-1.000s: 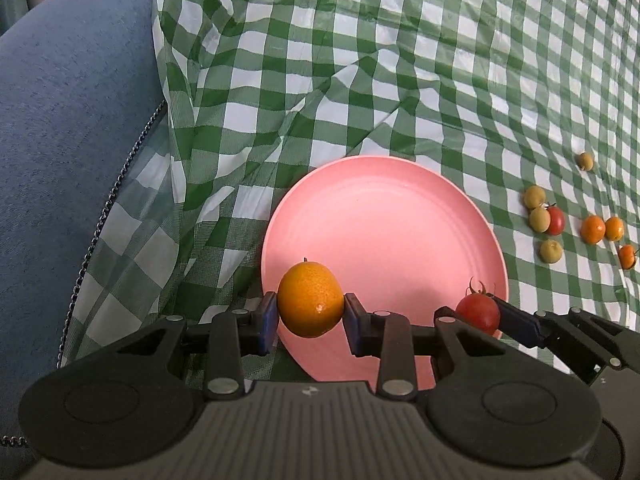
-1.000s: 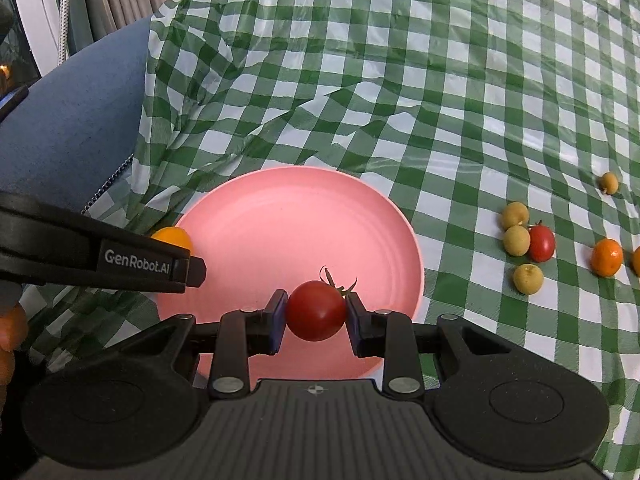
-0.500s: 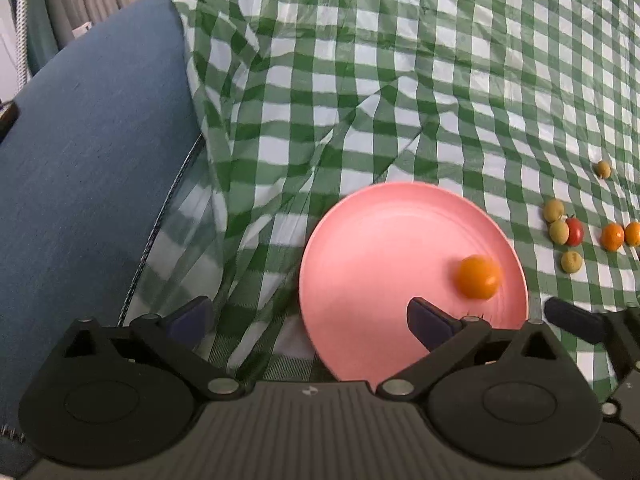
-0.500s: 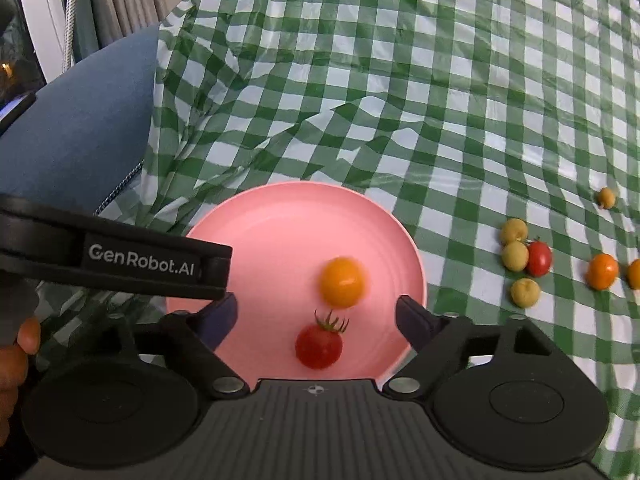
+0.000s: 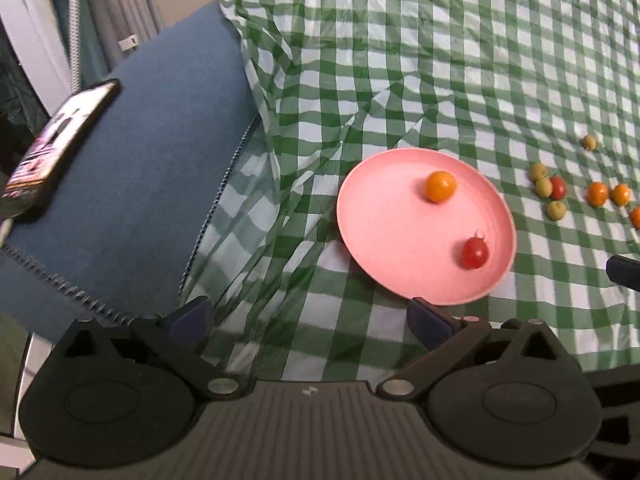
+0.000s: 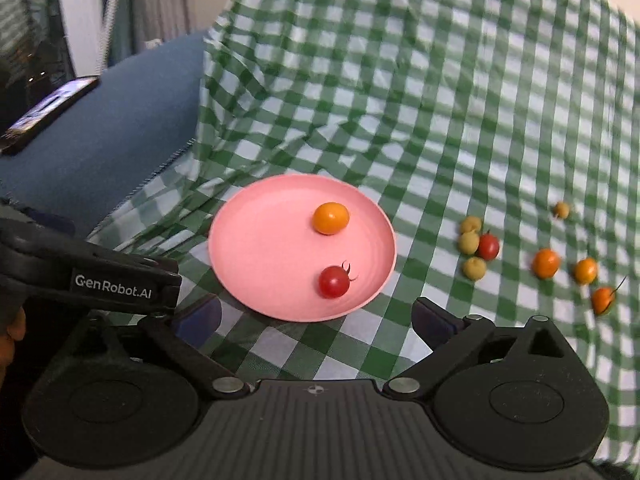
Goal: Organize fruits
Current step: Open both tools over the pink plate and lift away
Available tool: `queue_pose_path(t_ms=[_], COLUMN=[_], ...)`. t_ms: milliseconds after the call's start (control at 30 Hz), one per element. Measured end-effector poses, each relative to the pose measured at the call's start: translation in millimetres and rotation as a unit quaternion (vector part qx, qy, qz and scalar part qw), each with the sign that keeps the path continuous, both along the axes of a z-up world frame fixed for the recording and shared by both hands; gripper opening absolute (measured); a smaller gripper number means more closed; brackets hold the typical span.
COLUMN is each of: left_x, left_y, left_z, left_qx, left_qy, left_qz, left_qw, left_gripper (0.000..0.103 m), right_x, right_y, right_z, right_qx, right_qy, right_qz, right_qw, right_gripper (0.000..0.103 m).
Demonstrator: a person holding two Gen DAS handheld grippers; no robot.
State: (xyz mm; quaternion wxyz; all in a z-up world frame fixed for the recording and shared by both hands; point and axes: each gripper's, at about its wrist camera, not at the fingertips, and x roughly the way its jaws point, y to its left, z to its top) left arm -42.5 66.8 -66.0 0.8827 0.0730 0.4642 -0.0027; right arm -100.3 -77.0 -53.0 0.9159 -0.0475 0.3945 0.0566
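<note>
Orange kumquat (image 6: 330,218) and stemmed red tomato (image 6: 334,281) on pink plate (image 6: 256,248), left tool (image 5: 310,320) and right tool (image 6: 316,318) both spread, empty

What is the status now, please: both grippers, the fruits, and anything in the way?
Left gripper open, empty. Right gripper open, empty. Orange fruit and red tomato on pink plate. Loose fruits wait on checked cloth; path unobstructed.
</note>
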Motion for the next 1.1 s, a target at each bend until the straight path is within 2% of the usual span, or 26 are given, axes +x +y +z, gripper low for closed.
queue_pose_path(t_ms=[100, 333, 567, 733, 833, 1100], left_x=[-15.2, -54.4, -84.8, -91.8, -99.5, -97.5], left_y=[-0.5, -4.0, -3.4, -6.3, -4.9, -11.9], left_z=[16.7, 55.6, 76.2, 84.4, 85.1, 82.1], left_qx=[-0.003, -0.015, -0.039, -0.044, -0.04, -0.033], left_qy=[-0.02, -0.071, -0.089, -0.083, -0.088, -0.066], left_qz=[-0.001, -0.003, -0.018, -0.025, -0.022, -0.02], left_qw=[0.9998, 0.9973, 0.9951, 0.9953, 0.995, 0.9971], left_gripper=[0.103, 0.103, 0.103, 0.103, 0.103, 0.103], right_x=[-16.3, -47.9, -82.9, -108.1, -110.1, -109.7], right_y=[-0.2, -20.9, -17.1, -11.0, -15.5, -39.2], right_z=[11.8, 46.2, 66.4, 76.8, 78.1, 67.2], right_qx=[-0.003, 0.005, -0.011, -0.011, 0.003, 0.053], right_qy=[-0.016, -0.068, -0.1, -0.125, -0.122, -0.125], right_qz=[-0.002, -0.05, -0.055, -0.042, -0.055, -0.091], right_qw=[1.0, 0.996, 0.993, 0.991, 0.991, 0.987], right_gripper=[0.102, 0.102, 0.102, 0.102, 0.102, 0.102])
